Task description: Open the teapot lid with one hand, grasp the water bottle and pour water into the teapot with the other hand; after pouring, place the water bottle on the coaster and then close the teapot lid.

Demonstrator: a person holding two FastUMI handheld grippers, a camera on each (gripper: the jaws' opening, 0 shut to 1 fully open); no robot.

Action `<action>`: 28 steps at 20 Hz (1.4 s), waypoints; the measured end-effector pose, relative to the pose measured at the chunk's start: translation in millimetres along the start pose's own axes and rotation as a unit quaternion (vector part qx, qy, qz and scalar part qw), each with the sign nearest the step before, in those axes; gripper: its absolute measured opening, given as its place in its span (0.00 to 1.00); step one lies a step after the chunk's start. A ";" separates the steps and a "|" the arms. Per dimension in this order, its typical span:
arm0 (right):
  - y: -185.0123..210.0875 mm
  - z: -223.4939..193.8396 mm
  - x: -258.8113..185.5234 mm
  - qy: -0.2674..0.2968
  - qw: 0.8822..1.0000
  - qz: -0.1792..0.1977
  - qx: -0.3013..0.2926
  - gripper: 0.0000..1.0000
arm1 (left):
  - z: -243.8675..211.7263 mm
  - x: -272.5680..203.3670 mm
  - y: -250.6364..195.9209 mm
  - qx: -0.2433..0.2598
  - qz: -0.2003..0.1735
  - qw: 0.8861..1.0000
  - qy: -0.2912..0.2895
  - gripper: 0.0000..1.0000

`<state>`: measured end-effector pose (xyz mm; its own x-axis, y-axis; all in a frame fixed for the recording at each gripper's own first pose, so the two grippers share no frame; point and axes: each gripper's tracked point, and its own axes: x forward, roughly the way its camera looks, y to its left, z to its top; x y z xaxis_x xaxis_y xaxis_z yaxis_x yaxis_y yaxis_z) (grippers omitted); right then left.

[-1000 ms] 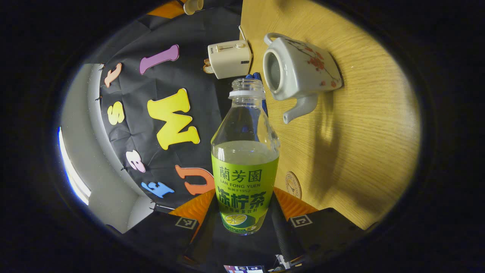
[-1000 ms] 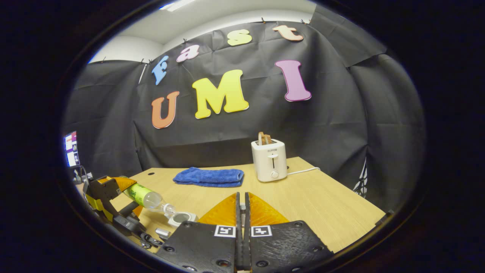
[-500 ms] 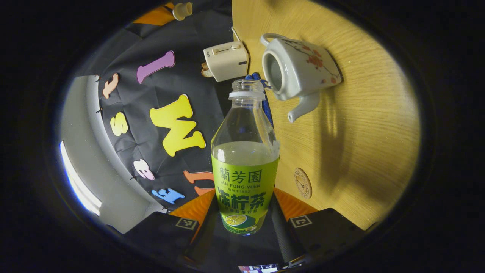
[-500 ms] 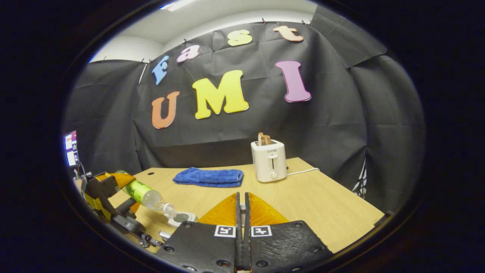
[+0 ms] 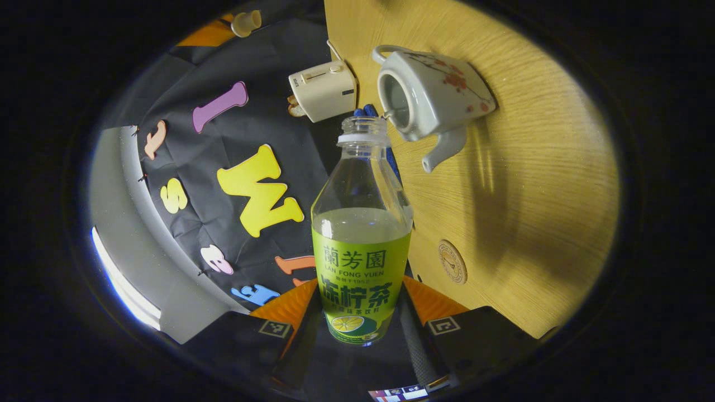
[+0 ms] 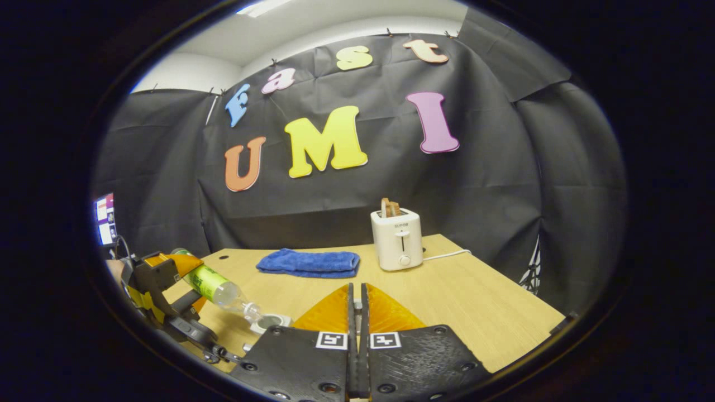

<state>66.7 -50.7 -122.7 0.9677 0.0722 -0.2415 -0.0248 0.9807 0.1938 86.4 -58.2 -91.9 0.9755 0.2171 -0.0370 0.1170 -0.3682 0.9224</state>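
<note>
My left gripper (image 5: 357,296) is shut on a clear water bottle (image 5: 360,234) with a green label and no cap. The bottle is tilted, its mouth close to the open top of the white flowered teapot (image 5: 433,95) on the wooden table. In the right gripper view the left gripper (image 6: 167,290) holds the bottle (image 6: 215,285) slanted down toward the teapot's opening (image 6: 271,321). My right gripper (image 6: 357,293) has its fingers pressed together. The left gripper view shows the cream teapot lid (image 5: 246,21) held up at its fingertip. A round coaster (image 5: 452,261) lies near the table edge.
A white toaster (image 6: 397,240) with toast in it stands at the back of the table (image 6: 475,312), its cord trailing right. A folded blue towel (image 6: 308,262) lies to its left. A small screen (image 6: 103,218) glows at far left.
In the left gripper view the teapot has drifted left and up, toward the bottle's mouth. In the right gripper view the bottle slants down more steeply. The right gripper has barely moved.
</note>
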 end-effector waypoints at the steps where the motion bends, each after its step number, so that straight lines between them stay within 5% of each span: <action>1: -2.2 0.3 0.3 -0.001 1.000 -0.001 0.001 0.00 | 1.0 0.3 1.9 0.003 0.002 1.000 -0.001 0.72; 28: 0.6 2.3 -4.1 0.001 1.000 0.006 0.011 0.00 | 9.0 -0.3 34.5 0.096 0.021 0.995 -0.009 0.73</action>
<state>63.3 -50.8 -119.4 0.9667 0.0854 -0.2412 -0.0318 0.9755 0.2178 91.9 -79.1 -63.4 0.9832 0.1825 -0.0085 0.1081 -0.5436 0.8323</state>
